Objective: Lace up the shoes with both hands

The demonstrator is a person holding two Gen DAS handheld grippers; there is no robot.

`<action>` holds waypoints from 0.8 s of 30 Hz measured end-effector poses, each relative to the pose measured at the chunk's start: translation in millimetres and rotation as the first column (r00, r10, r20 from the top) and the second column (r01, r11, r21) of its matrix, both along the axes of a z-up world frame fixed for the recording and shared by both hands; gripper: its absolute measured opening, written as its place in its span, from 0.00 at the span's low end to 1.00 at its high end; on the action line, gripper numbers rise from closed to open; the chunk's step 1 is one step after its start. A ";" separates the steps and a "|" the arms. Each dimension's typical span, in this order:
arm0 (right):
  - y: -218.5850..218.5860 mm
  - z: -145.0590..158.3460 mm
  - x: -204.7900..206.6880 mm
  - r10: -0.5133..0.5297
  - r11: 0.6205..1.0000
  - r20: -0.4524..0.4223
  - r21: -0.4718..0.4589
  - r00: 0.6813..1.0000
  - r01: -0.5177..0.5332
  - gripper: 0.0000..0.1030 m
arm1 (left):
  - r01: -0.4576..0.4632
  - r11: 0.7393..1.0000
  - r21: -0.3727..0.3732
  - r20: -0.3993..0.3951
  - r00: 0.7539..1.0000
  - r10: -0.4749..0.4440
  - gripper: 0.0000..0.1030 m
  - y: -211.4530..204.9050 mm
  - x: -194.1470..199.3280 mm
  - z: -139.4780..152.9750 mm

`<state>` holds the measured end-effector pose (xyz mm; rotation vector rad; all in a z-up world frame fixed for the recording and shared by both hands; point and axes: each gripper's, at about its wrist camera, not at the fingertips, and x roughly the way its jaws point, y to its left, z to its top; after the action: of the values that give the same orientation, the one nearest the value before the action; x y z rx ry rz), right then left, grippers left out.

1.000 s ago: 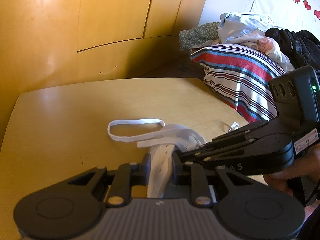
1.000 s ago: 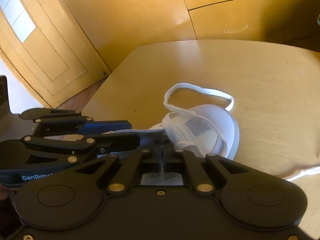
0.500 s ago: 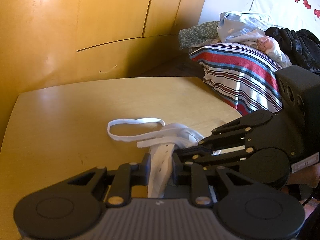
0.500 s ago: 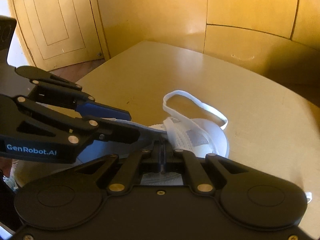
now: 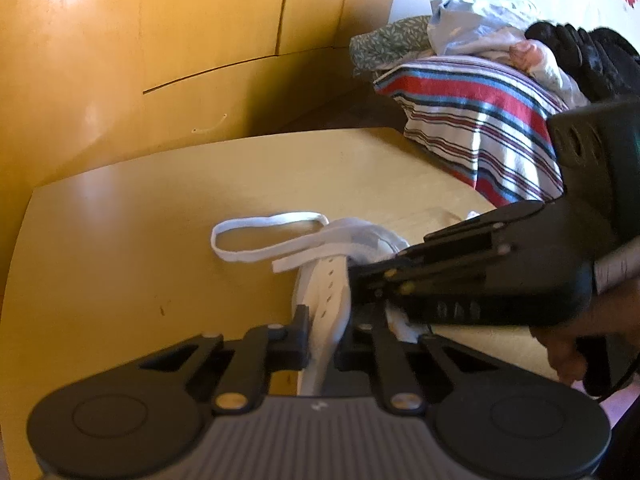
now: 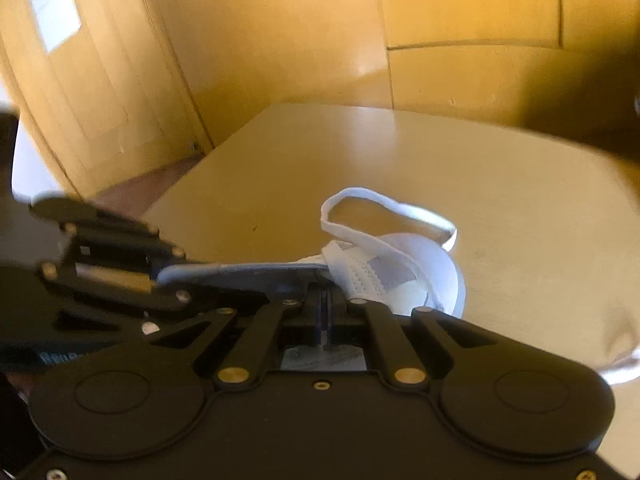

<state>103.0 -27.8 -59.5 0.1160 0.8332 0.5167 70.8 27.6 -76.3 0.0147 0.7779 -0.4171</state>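
A white shoe (image 5: pixel 328 280) lies on the wooden table (image 5: pixel 120 240), and its flat white lace (image 5: pixel 256 256) forms a loose loop beyond the toe. My left gripper (image 5: pixel 325 344) is shut on the shoe's eyelet flap, which stands between its fingers. My right gripper (image 5: pixel 358 280) reaches in from the right, its tip against the shoe's throat. In the right wrist view the right gripper (image 6: pixel 325 308) has its jaws together, and nothing shows between them. There the shoe (image 6: pixel 400 276) and lace loop (image 6: pixel 384 200) lie just ahead, and the left gripper (image 6: pixel 312 270) comes in from the left.
A pile of striped and dark cloth (image 5: pixel 480 120) lies past the table's right edge. A hand (image 5: pixel 568 344) holds the right gripper. Wooden wall panels (image 5: pixel 200 40) stand behind the table, and a door (image 6: pixel 80 80) is at the left.
The right gripper swung and tilted, ending low against the shoe's throat again. The left gripper, shoe and lace loop stayed where they were.
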 end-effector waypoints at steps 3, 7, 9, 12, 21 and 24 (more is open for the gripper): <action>0.4 0.1 -0.4 0.007 1.000 -0.007 -0.010 1.000 -0.007 0.01 | 0.002 1.000 0.026 0.018 1.000 -0.003 0.11 -2.6 -0.1 0.8; -1.0 -0.6 -2.5 0.004 1.000 -0.020 -0.004 1.000 -0.004 0.01 | 0.026 0.997 0.069 0.050 0.998 -0.030 0.13 -11.3 -1.1 7.8; -4.2 -1.1 -3.2 -0.001 1.000 -0.035 0.012 0.999 0.001 0.01 | 0.037 0.996 0.086 0.059 0.997 -0.042 0.14 -14.6 -1.6 11.4; -7.3 -0.8 -4.4 -0.007 0.999 -0.050 0.031 0.999 0.009 0.01 | 0.052 0.993 0.107 0.082 0.995 -0.061 0.18 -17.1 -1.9 18.4; -12.9 -2.6 -1.9 -0.022 0.996 -0.084 0.088 0.996 0.029 0.01 | 0.181 0.948 0.262 0.110 0.970 -0.216 0.17 -39.1 5.1 30.1; -15.8 -3.8 0.1 -0.032 0.992 -0.102 0.116 0.994 0.044 0.01 | 0.248 0.914 0.321 0.070 0.956 -0.284 0.17 -44.3 10.0 31.1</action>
<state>103.1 -43.6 -63.3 0.2681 0.8965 0.5281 80.8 -16.7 -45.3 0.4410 0.7225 -0.5442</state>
